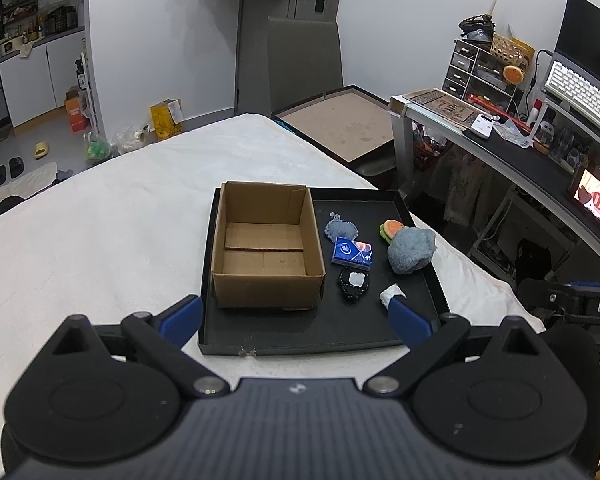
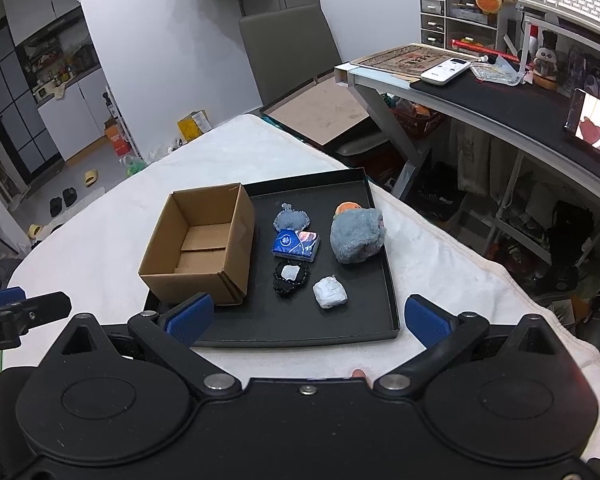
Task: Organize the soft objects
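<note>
A black tray [image 1: 300,336] [image 2: 384,280] lies on a white-covered table. An empty open cardboard box [image 1: 266,246] [image 2: 200,246] stands in its left half. Right of the box lie a small grey-blue fuzzy piece [image 1: 341,227] [image 2: 292,218], a blue tissue pack [image 1: 352,253] [image 2: 296,245], a black pouch with a white patch [image 1: 354,282] [image 2: 290,277], a white wad [image 1: 392,293] [image 2: 330,293], a large grey-blue plush [image 1: 411,249] [image 2: 357,235] and an orange-green toy [image 1: 392,228] [image 2: 346,207]. My left gripper [image 1: 296,316] and right gripper [image 2: 306,318] are open and empty, near the tray's front edge.
A white towel [image 1: 100,220] [image 2: 460,280] covers the table. A desk [image 1: 520,160] [image 2: 500,96] with a keyboard, drawers and a lit phone stands at the right. A grey chair [image 1: 304,60] [image 2: 288,48] and a brown board [image 1: 340,124] stand behind.
</note>
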